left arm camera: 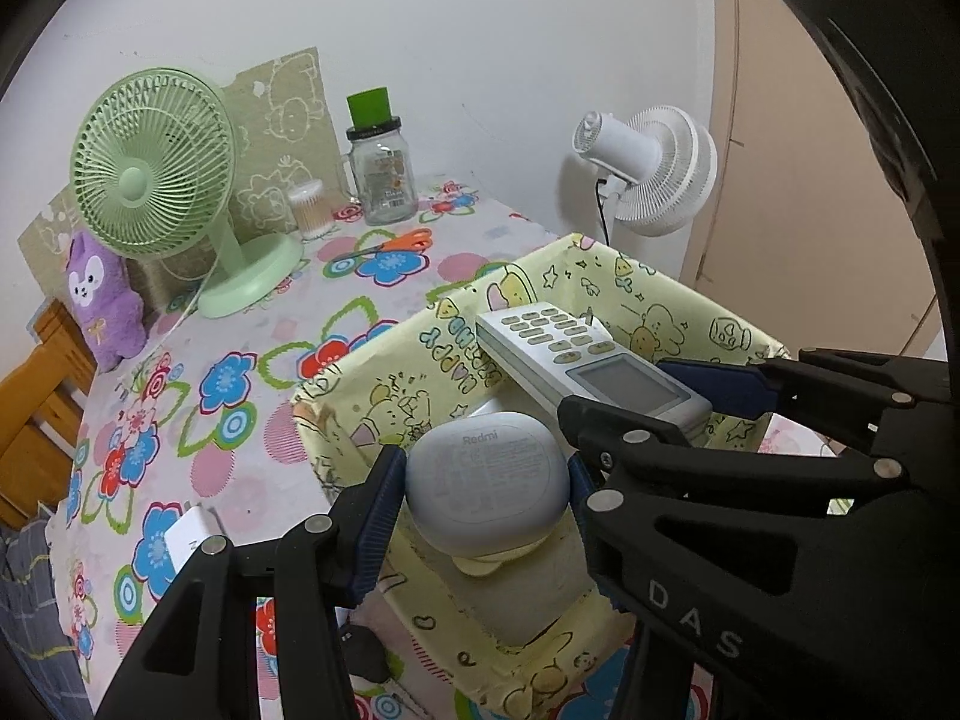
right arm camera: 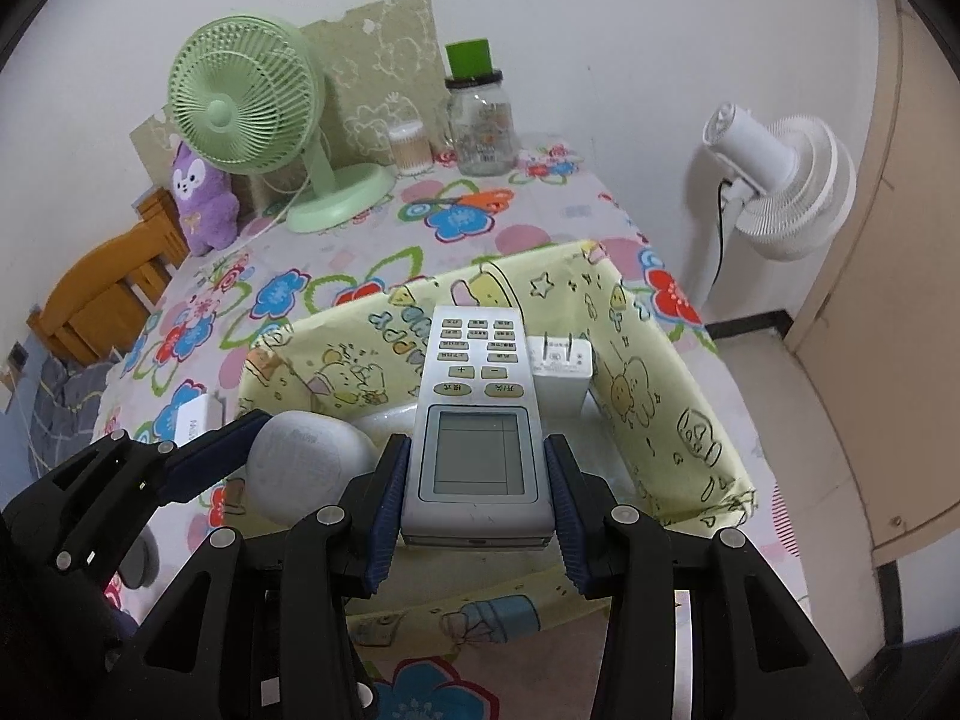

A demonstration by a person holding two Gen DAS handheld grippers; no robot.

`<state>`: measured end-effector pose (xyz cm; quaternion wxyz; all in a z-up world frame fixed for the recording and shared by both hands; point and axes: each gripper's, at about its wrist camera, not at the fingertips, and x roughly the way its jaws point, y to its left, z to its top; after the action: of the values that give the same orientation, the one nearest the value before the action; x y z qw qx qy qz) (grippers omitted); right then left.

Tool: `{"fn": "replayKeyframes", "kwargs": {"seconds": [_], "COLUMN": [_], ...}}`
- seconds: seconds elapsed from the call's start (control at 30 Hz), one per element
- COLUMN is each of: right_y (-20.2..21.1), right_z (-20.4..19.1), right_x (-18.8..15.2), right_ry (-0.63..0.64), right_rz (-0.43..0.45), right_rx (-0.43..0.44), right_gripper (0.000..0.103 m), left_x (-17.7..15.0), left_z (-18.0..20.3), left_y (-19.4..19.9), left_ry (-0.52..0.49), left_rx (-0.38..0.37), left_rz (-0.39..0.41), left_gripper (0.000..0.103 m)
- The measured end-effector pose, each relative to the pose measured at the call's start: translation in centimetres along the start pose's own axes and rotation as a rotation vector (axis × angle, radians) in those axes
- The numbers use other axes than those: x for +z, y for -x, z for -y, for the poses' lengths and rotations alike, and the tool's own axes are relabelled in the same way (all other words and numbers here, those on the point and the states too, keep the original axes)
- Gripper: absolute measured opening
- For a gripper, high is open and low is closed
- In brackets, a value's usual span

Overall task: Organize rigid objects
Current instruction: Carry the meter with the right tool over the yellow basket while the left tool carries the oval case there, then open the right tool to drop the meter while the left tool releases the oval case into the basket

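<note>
Over the box (right arm camera: 672, 396), your left tool (left arm camera: 486, 480) clamps the slick case (left arm camera: 486, 480), right tool (right arm camera: 477, 480) the rigid remote (right arm camera: 474, 420); keep side grips.

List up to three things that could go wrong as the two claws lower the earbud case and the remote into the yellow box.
1. The remote may land on the white charger already in the yellow box.
2. The two claws are close together and could bump.
3. The rounded earbud case might slip from the left claw pads.
</note>
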<state>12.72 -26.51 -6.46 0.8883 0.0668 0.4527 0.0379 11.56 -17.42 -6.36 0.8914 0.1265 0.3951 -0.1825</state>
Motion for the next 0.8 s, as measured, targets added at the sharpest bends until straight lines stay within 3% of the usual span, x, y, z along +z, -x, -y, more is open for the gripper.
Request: {"fn": "replayKeyframes", "kwargs": {"seconds": [0.57,0.7,0.8], "right_y": [-1.4,-0.9,-0.6], "right_z": [1.0,1.1,1.2], "right_x": [0.1,0.2,0.2], "right_ry": [-0.016,-0.013,-0.011], "right_rz": [-0.06,-0.038,-0.03], "right_rx": [0.019,0.006,-0.003], "right_gripper": [0.05,0.069,0.07], "left_x": [0.2,0.2,0.4], "left_z": [0.1,0.0,0.1], "left_y": [-2.0,-2.3,-2.7], "left_ry": [0.001,-0.004,-0.007], "left_rx": [-0.012,-0.019,-0.035], "left_rz": [-0.054,-0.053,-0.062], "left_gripper": [0.057,0.057,0.057]}}
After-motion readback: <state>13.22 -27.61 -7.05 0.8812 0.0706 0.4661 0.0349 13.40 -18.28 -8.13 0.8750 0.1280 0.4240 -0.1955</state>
